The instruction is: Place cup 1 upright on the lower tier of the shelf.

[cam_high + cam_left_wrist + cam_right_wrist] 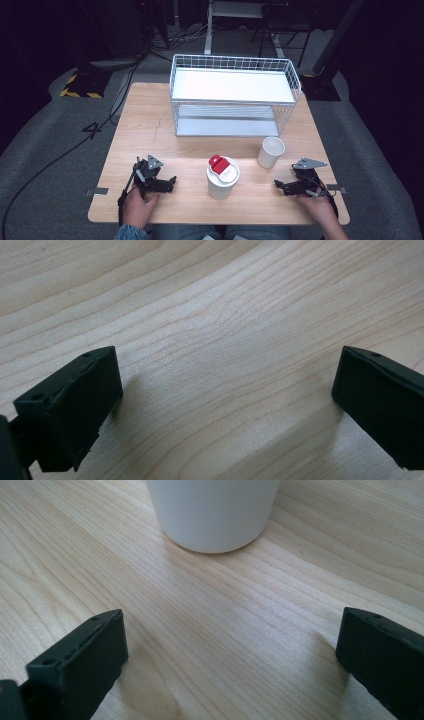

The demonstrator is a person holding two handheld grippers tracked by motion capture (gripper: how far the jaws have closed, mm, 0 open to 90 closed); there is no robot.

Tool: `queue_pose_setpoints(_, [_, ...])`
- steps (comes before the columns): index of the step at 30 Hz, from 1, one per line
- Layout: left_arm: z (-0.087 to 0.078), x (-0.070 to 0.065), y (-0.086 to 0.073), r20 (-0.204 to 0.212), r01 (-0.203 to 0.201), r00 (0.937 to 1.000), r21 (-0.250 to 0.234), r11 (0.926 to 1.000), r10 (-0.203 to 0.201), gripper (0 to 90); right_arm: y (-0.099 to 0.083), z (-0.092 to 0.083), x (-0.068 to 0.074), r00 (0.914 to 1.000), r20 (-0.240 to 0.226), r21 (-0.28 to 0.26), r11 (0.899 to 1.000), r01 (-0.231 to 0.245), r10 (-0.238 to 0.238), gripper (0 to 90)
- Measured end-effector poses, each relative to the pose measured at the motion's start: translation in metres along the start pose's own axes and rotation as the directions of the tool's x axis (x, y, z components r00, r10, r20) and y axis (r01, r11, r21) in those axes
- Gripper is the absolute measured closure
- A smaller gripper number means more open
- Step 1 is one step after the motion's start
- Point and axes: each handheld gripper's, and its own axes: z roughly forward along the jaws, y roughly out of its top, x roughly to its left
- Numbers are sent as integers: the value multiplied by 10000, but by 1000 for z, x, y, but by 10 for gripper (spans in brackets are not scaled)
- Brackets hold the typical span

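Observation:
A white lidded cup (222,178) with a red tab on its lid stands near the table's front middle. A second white cup (270,151), open and without a lid, stands to its right and a little farther back. My left gripper (171,183) rests on the wood at the front left, open, with bare table between its jaws (227,405). My right gripper (278,186) rests at the front right, open and holding nothing. In the right gripper view a white cup's base (214,512) stands ahead of the jaws, apart from them.
A white wire rack (234,95) with two shelves stands at the back of the wooden table (145,130). Cables and a yellow-black striped base (80,85) lie on the grey floor to the left. A hand holds each gripper at the table's front edge.

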Motion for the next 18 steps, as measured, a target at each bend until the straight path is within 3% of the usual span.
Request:
queue_pose_setpoints(13, [0, 0, 0, -5, 2, 10000, -1, 10000, -2, 4, 1, 0, -5, 9999, 96, 19, 10000, -71, 71, 24])
queue_pose_setpoints(18, [0, 0, 0, -7, -1, 10000, -2, 10000, 1, 4, 6, -8, -7, 9997, 191, -512, 9986, -162, 172, 28])
